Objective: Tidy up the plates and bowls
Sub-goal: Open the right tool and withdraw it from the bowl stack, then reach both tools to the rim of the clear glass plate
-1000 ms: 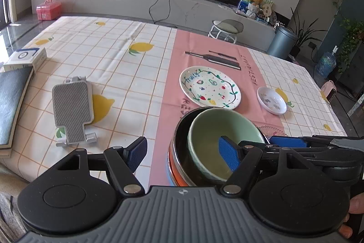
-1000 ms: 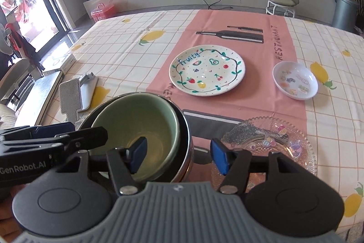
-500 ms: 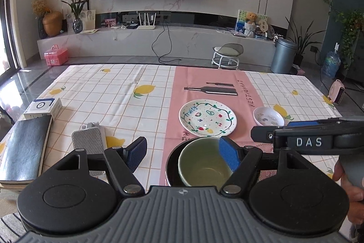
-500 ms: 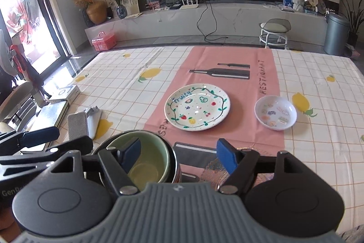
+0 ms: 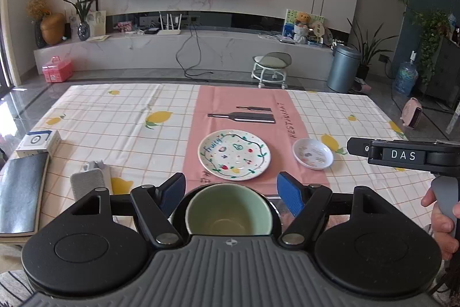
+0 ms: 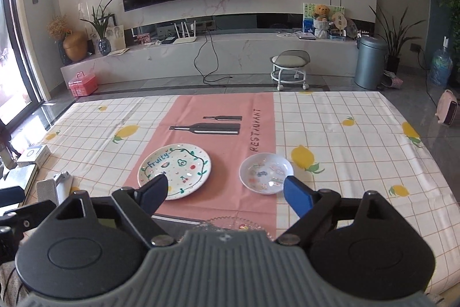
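Jaws of the left gripper [image 5: 230,193] and right gripper [image 6: 224,193] stood wide apart, holding nothing, with the green bowl [image 5: 228,210] between the left jaws; it looked hard, slippery and breakable, so grab its rim.

Readable stuff: plate [image 5: 234,154] says "fruity" in blue, pink runner [image 6: 230,117] has "RESTAURANT" printed sideways near its right edge, and the right gripper [image 5: 402,155] body says "DAS".

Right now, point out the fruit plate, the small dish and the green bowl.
fruit plate [image 6: 174,171]: right wrist view, painted centre.
small dish [image 6: 266,173]: right wrist view, inner base.
green bowl [image 5: 228,210]: left wrist view, inside wall.
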Action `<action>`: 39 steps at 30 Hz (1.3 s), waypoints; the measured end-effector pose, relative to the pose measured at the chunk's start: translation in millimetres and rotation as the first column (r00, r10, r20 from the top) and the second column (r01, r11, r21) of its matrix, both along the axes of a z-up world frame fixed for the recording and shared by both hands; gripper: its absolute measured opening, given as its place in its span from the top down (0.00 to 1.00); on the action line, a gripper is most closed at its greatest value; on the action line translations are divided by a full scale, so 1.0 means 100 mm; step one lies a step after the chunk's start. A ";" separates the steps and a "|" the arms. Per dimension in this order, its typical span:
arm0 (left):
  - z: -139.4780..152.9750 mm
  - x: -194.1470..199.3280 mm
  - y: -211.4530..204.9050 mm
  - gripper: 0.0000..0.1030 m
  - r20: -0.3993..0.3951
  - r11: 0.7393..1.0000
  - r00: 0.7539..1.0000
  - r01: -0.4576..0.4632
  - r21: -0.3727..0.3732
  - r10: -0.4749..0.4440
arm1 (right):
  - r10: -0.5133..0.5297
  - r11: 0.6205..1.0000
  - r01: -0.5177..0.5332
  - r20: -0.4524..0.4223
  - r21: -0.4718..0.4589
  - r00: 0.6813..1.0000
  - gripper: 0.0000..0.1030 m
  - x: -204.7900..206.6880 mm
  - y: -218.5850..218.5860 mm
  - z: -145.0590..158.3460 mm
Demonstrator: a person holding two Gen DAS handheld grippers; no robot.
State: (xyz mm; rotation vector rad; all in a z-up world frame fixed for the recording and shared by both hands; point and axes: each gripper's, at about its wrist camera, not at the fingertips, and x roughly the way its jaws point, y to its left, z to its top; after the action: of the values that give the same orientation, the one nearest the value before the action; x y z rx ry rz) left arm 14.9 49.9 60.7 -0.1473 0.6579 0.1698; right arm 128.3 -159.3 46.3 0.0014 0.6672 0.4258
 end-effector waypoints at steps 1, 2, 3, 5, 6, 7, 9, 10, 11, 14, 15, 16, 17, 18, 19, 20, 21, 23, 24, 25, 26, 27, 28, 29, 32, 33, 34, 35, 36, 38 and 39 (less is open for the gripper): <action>0.00 0.02 -0.03 0.17 -0.002 1.000 1.000 0.020 -0.016 -0.020 | -0.012 1.000 0.012 -0.008 0.015 1.000 0.16 0.03 -0.08 -0.01; 0.01 0.05 -0.06 0.17 -0.004 0.999 0.999 0.039 -0.027 -0.040 | -0.027 0.999 0.028 -0.020 0.032 0.999 0.16 0.08 -0.17 -0.03; 0.01 0.08 -0.09 0.17 -0.009 0.998 0.998 0.056 -0.033 -0.056 | -0.045 0.998 0.047 -0.030 0.051 0.999 0.17 0.12 -0.26 -0.04; 0.00 0.15 -0.17 0.18 -0.032 0.995 0.995 0.090 -0.030 -0.091 | -0.084 0.992 0.088 -0.051 0.090 0.995 0.18 0.19 -0.43 -0.08; 0.00 0.20 -0.21 0.18 -0.043 0.994 0.994 0.104 -0.026 -0.105 | -0.098 0.989 0.105 -0.064 0.108 0.993 0.21 0.22 -0.50 -0.11; -0.02 0.24 -0.24 0.18 -0.055 0.993 0.992 0.115 -0.023 -0.116 | -0.102 0.987 0.111 -0.078 0.119 0.992 0.23 0.24 -0.54 -0.16; -0.06 0.35 -0.32 0.20 -0.096 0.989 0.985 0.143 -0.022 -0.145 | -0.097 0.984 0.114 -0.124 0.136 0.987 0.27 0.31 -0.59 -0.28; -0.09 0.40 -0.34 0.21 -0.114 0.987 0.981 0.156 -0.030 -0.158 | -0.096 0.984 0.116 -0.144 0.138 0.985 0.30 0.35 -0.59 -0.35; -0.11 0.45 -0.36 0.22 -0.130 0.986 0.977 0.164 -0.041 -0.168 | -0.095 0.984 0.118 -0.161 0.136 0.982 0.31 0.37 -0.59 -0.41; -0.17 0.57 -0.41 0.23 -0.172 0.983 0.969 0.170 -0.064 -0.179 | -0.103 0.985 0.127 -0.196 0.115 0.975 0.35 0.44 -0.57 -0.57; -0.18 0.60 -0.42 0.23 -0.185 0.984 0.967 0.168 -0.064 -0.177 | -0.102 0.985 0.128 -0.205 0.115 0.973 0.35 0.45 -0.58 -0.61; -0.20 0.63 -0.43 0.23 -0.196 0.984 0.965 0.166 -0.060 -0.175 | -0.104 0.984 0.131 -0.212 0.118 0.972 0.35 0.47 -0.58 -0.64; -0.21 0.66 -0.44 0.24 -0.206 0.985 0.963 0.165 -0.057 -0.173 | -0.106 0.983 0.135 -0.221 0.122 0.970 0.35 0.48 -0.59 -0.67; -0.22 0.69 -0.45 0.24 -0.216 0.985 0.961 0.166 -0.053 -0.174 | -0.105 0.983 0.137 -0.234 0.124 0.967 0.35 0.50 -0.60 -0.71; -0.22 0.71 -0.47 0.24 -0.229 0.984 0.957 0.173 -0.047 -0.179 | -0.103 0.984 0.136 -0.245 0.120 0.964 0.36 0.52 -0.60 -0.74; -0.22 0.75 -0.49 0.24 -0.245 0.981 0.950 0.187 -0.042 -0.192 | -0.103 0.985 0.135 -0.253 0.112 0.962 0.37 0.52 -0.59 -0.77; -0.23 0.78 -0.50 0.24 -0.258 0.978 0.944 0.203 -0.038 -0.206 | -0.105 0.986 0.134 -0.260 0.100 0.960 0.37 0.54 -0.58 -0.80; -0.26 0.89 -0.53 0.24 -0.296 0.972 0.927 0.234 -0.028 -0.232 | -0.103 0.988 0.130 -0.274 0.083 0.956 0.40 0.55 -0.57 -0.85; -0.28 0.95 -0.54 0.24 -0.323 0.969 0.916 0.244 -0.023 -0.238 | -0.100 0.989 0.126 -0.283 0.076 0.954 0.41 0.56 -0.55 -0.88; -0.31 1.02 -0.54 0.26 -0.351 0.968 0.904 0.252 -0.019 -0.242 | -0.091 0.991 0.116 -0.293 0.069 0.952 0.47 0.58 -0.53 -0.92; -0.34 1.10 -0.55 0.29 -0.383 0.965 0.890 0.261 -0.017 -0.248 | -0.076 0.993 0.100 -0.308 0.063 0.948 0.51 0.59 -0.51 -0.96; -0.35 1.16 -0.54 0.31 -0.405 0.961 0.876 0.276 -0.027 -0.263 | -0.065 0.994 0.090 -0.324 0.064 0.944 0.57 0.60 -0.50 -0.99; -0.37 1.22 -0.52 0.32 -0.421 0.948 0.852 0.313 -0.066 -0.310 | -0.063 0.994 0.091 -0.337 0.068 0.939 0.57 0.61 -0.50 -1.02; -0.39 1.28 -0.48 0.32 -0.431 0.930 0.826 0.347 -0.120 -0.363 | -0.064 0.993 0.094 -0.346 0.070 0.936 0.57 0.62 -0.51 -1.04; -0.43 1.45 -0.35 0.35 -0.486 0.923 0.785 0.328 -0.202 -0.385 | -0.070 0.994 0.097 -0.359 0.057 0.931 0.57 0.61 -0.55 -1.09; -0.45 1.50 -0.33 0.36 -0.502 0.925 0.777 0.328 -0.191 -0.379 | -0.074 0.994 0.099 -0.363 0.051 0.929 0.57 0.61 -0.56 -1.09; -0.46 1.54 -0.33 0.36 -0.516 0.926 0.770 0.335 -0.172 -0.374 | -0.077 0.994 0.101 -0.368 0.045 0.927 0.57 0.60 -0.58 -1.10; -0.49 1.58 -0.33 0.36 -0.533 0.929 0.763 0.338 -0.153 -0.366 | -0.082 0.993 0.106 -0.379 0.042 0.922 0.57 0.60 -0.59 -1.11; -0.52 1.62 -0.32 0.37 -0.553 0.932 0.754 0.333 -0.142 -0.354 | -0.088 0.992 0.115 -0.395 0.045 0.915 0.57 0.61 -0.61 -1.12; -0.60 1.71 -0.30 0.41 -0.591 0.932 0.725 0.330 -0.152 -0.353 | -0.089 0.991 0.125 -0.444 0.052 0.892 0.57 0.65 -0.62 -1.17; -0.64 1.75 -0.29 0.42 -0.604 0.927 0.709 0.335 -0.166 -0.364 | -0.083 0.992 0.119 -0.460 0.051 0.884 0.57 0.66 -0.61 -1.19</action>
State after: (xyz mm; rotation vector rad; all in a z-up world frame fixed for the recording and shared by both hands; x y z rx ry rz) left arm 189.6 20.6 -3.7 0.0028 1.3518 -0.1819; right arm 194.0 -220.6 -73.0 0.2166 1.1121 0.3512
